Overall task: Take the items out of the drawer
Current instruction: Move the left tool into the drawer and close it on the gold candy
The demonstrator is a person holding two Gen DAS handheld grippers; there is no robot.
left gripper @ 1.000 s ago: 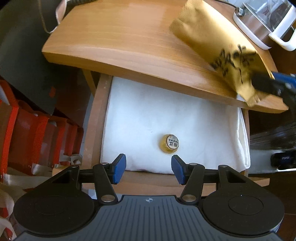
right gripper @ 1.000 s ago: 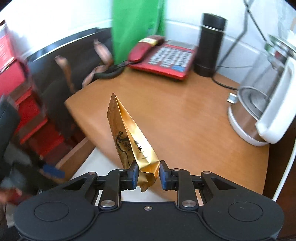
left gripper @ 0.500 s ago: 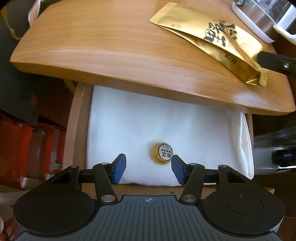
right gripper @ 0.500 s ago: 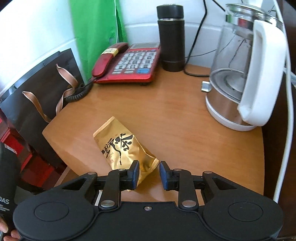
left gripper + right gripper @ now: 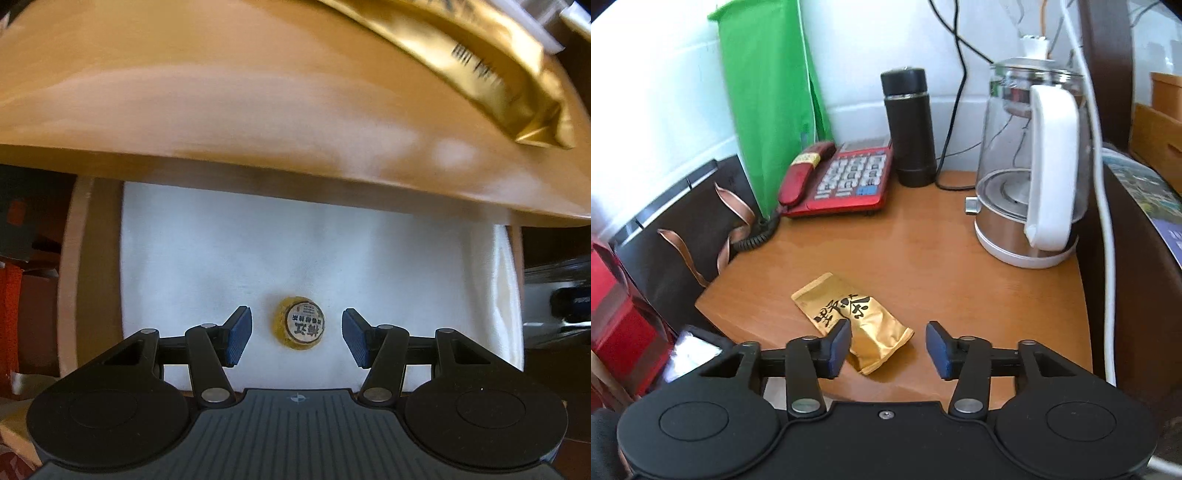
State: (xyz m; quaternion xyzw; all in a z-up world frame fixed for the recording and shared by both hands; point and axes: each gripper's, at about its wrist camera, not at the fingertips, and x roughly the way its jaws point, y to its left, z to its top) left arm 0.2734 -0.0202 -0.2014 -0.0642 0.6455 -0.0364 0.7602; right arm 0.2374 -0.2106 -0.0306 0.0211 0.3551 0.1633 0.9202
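Note:
A small round gold-wrapped item with a printed label (image 5: 298, 327) lies on the white cloth (image 5: 221, 258) lining the open drawer. My left gripper (image 5: 297, 338) is open, its blue pads on either side of the item, not touching it. A gold tea packet with black characters (image 5: 851, 319) lies flat on the wooden tabletop (image 5: 923, 258); it also shows in the left wrist view (image 5: 480, 66). My right gripper (image 5: 886, 349) is open and empty just above the packet's near end.
A red telephone (image 5: 838, 181), a black flask (image 5: 910, 125), a glass kettle with a white handle (image 5: 1030, 166) and a green bag (image 5: 768, 92) stand at the back of the tabletop. The tabletop edge (image 5: 295, 173) overhangs the drawer. Red boxes (image 5: 613, 314) sit at left.
My right gripper has opened and let go of the gold packet, which now lies flat on the tabletop. My left gripper has moved forward into the drawer, bracketing the small round item.

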